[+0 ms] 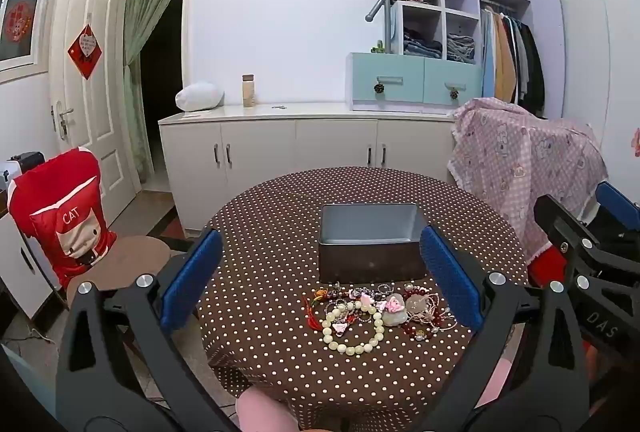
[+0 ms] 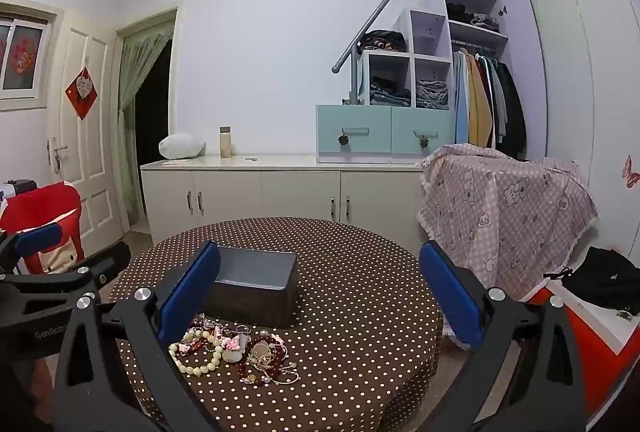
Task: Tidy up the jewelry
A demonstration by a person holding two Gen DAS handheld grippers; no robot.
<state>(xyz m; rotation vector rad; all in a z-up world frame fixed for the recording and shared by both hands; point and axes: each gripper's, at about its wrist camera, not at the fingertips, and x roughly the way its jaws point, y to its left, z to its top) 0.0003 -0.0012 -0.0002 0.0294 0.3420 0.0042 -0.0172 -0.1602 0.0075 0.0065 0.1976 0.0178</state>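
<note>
A pile of jewelry lies on the round polka-dot table, just in front of an open, empty dark tin box. The pile holds a cream bead bracelet, red beads and pink charms. It also shows in the right wrist view, in front of the box. My left gripper is open and empty, held above the table's near side. My right gripper is open and empty, to the right of the pile, and shows at the left wrist view's right edge.
A chair with a red cover stands left of the table. A pink patterned cloth drapes something at the right. White cabinets line the back wall. A black bag lies at the right.
</note>
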